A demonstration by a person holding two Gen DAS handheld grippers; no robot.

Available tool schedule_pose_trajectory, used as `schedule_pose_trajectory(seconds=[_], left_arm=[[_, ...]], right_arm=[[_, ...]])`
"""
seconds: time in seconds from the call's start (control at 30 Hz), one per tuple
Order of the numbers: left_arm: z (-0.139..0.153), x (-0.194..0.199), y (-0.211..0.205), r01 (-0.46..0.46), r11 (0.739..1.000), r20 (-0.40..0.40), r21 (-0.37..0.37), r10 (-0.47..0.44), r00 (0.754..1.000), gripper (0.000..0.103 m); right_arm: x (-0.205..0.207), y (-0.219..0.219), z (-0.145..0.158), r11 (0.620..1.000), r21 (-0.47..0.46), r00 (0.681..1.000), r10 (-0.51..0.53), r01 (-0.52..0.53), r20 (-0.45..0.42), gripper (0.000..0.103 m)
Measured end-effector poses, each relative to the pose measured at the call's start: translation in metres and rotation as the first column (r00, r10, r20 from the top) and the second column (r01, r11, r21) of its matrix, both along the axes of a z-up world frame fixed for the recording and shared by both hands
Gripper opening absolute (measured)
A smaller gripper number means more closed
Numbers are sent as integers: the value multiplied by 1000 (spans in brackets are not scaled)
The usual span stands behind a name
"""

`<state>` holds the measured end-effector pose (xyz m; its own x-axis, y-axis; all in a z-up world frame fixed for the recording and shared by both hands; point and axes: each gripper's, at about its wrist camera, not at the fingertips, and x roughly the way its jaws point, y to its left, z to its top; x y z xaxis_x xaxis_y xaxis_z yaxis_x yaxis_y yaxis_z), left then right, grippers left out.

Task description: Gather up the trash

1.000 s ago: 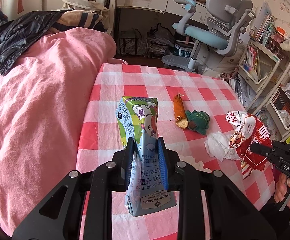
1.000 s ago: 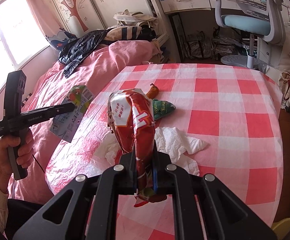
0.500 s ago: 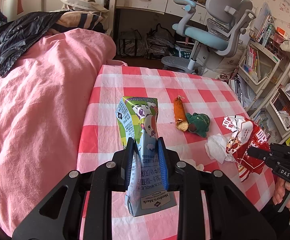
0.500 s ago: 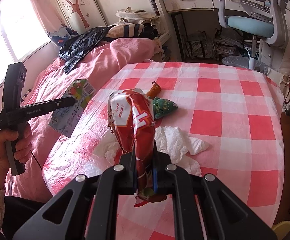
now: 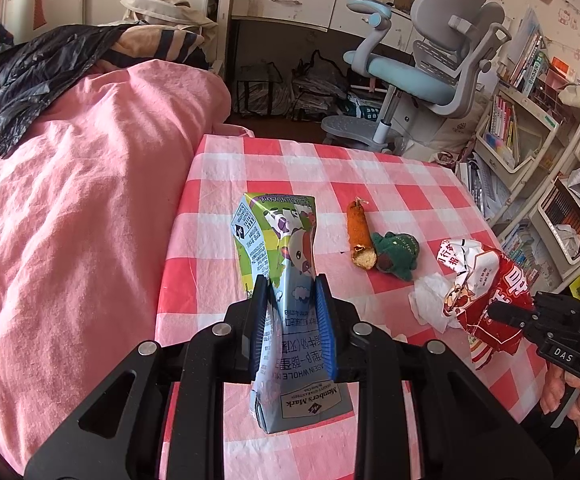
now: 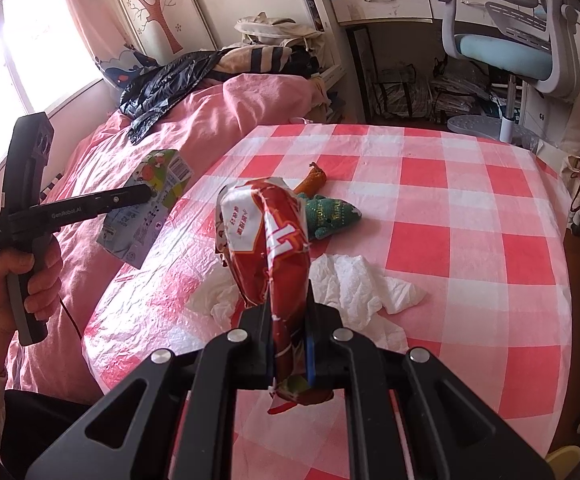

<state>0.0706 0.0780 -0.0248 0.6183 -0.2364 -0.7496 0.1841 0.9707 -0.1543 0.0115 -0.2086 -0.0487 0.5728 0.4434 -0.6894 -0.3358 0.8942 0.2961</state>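
Left tool (image 5: 292, 312) clamps a milk carton (image 5: 285, 280); right tool (image 6: 287, 332) (jaws pinched) grips a snack wrapper (image 6: 265, 240).

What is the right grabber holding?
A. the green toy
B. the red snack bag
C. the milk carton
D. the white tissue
B: the right gripper is shut on the red snack bag, lifted above the white tissue, while the milk carton sits in the left gripper and the green toy lies on the checked table.
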Motion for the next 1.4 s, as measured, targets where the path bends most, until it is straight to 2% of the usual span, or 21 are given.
schedule_pose_trajectory(seconds=[0.17, 1.4], left_arm=[[8, 2, -4, 15, 1000, 16, -1, -15, 1000, 22], [-1, 3, -7, 35, 999, 14, 6, -36, 999, 22]], right_arm=[[-1, -1, 4, 1000, 22, 1000, -4, 3, 15, 11], [0, 6, 0, 1000, -6, 1000, 12, -12, 9, 12]])
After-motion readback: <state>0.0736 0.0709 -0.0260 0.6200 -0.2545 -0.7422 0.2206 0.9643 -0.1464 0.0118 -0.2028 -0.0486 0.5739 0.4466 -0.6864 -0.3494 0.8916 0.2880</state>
